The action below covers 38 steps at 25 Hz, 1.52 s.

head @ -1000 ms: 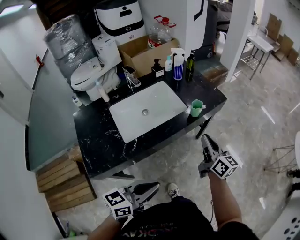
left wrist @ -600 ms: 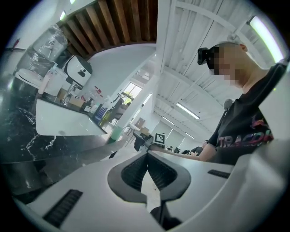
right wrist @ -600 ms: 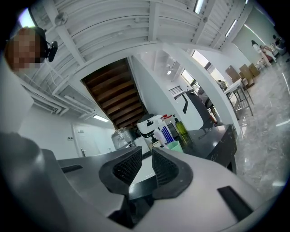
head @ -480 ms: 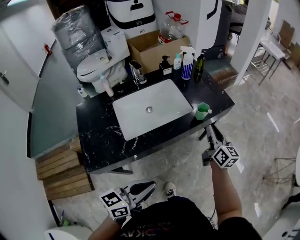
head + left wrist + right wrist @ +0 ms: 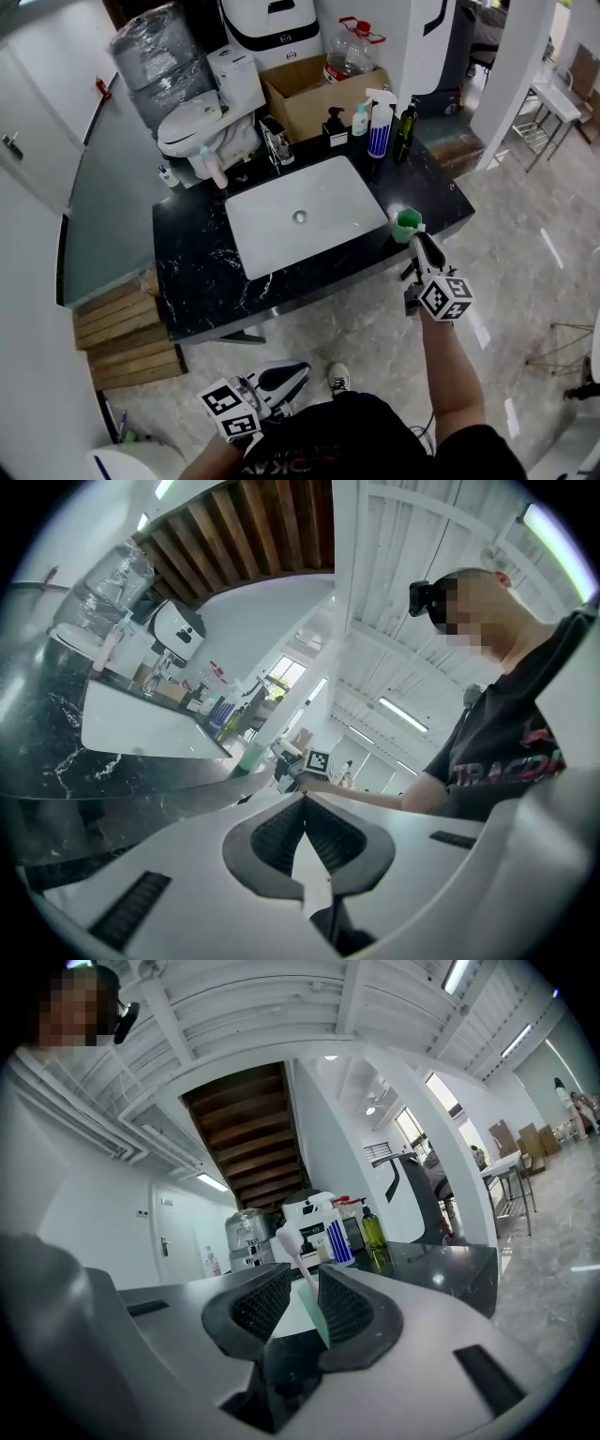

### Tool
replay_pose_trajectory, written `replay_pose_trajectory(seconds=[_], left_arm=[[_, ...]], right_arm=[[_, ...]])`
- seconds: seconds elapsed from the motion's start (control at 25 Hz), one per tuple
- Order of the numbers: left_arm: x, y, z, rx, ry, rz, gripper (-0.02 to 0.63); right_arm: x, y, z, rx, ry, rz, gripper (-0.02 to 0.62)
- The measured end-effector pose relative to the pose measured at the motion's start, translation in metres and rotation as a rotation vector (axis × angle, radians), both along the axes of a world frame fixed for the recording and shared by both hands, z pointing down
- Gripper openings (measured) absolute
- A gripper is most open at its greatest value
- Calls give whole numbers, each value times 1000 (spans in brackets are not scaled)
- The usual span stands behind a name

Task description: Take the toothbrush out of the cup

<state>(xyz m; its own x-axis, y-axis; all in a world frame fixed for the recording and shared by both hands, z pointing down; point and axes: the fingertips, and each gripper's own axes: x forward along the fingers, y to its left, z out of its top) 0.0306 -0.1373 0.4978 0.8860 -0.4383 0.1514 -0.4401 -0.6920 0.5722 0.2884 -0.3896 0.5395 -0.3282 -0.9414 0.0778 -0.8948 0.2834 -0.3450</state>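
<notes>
A green cup stands on the right front corner of the black marble counter. My right gripper points at it from the front, its tips just short of the cup. In the right gripper view the jaws of the right gripper stand open, and the white toothbrush rises from the cup in the gap between them. My left gripper hangs low near the person's waist, far from the counter. In its own view the left gripper is shut with nothing held.
A white sink basin fills the counter's middle, with a faucet behind it. Bottles line the back right edge. Behind are a cardboard box and a toilet. Wooden boards lie left of the counter.
My right gripper has moved forward from over the floor up to the green cup. The left gripper has stayed near the waist.
</notes>
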Motion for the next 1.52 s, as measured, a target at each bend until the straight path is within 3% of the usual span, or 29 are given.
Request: replay_pose_trajectory(seconds=[1.0,1.52], left_arm=[[7,3,4,-14,-13,-55,8],[5,6,3,-18,-21,-74,8]], right_arm=[[-7,-31,3,33,136,-16,81],[-2,-43,-3,52,156,-22,32]])
